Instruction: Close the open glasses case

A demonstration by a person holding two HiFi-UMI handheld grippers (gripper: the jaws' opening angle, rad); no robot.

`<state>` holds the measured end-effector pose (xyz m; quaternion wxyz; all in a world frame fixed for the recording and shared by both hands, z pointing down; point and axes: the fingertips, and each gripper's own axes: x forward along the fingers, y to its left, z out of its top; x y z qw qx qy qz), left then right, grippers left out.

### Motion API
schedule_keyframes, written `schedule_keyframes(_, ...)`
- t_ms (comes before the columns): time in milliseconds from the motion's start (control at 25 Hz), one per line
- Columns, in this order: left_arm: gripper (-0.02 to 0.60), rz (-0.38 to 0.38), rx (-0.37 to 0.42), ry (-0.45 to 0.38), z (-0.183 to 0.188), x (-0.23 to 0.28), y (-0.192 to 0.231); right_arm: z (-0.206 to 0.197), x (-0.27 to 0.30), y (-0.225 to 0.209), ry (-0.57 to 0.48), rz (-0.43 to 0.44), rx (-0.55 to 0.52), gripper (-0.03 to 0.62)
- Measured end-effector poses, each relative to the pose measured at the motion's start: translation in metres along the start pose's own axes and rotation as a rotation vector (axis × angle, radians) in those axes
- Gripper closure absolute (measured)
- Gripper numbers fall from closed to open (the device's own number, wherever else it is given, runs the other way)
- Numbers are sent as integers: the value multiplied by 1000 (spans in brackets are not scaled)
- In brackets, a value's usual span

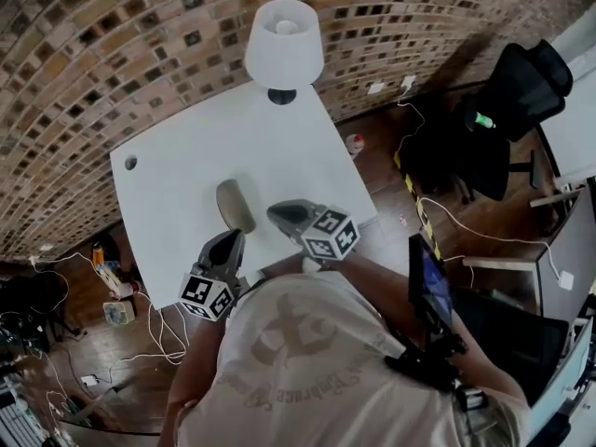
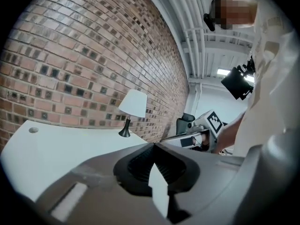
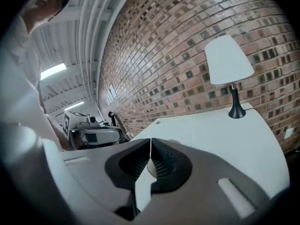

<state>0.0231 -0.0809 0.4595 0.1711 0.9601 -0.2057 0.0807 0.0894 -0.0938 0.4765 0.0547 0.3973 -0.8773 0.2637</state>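
An office-like workroom: brick wall (image 1: 112,54), white desk (image 1: 186,180), lamp (image 1: 284,45), swivel chair (image 1: 526,82), cables (image 1: 160,329) on wooden floor (image 1: 377,152).

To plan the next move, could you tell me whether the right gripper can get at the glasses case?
Probably yes: the right gripper is close beside the glasses case on the white table, nothing between them, though its jaws are shut.

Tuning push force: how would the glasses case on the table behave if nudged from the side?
The glasses case looks like a rounded shell, so it is probably stiff. It lies flat on the smooth white table, so it would likely slide or spin rather than tip. Its curved sides could be slippery to grasp.
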Motion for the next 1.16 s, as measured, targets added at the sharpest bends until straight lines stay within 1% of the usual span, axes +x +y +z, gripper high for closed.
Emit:
schedule_keyframes(160,578,36,1,-20,7,10,-1,8,-30,-2,-55,32,-3,583)
schedule_keyframes(400,578,96,8,-35,8,17,-9,10,-52,-22,-88,33,12,583)
schedule_keyframes(520,578,111,4,-24,3,21,-19,2,-58,-23,-83,52,23,583)
schedule_keyframes(760,578,176,-5,-31,-7,22,-33,-5,-63,-29,-55,115,-10,585)
schedule_keyframes(960,578,202,-6,-36,-12,22,-40,-7,-71,-30,-60,140,-20,583)
schedule_keyframes(1160,578,206,-9,-29,-13,23,-44,-6,-75,-25,-76,163,-33,585)
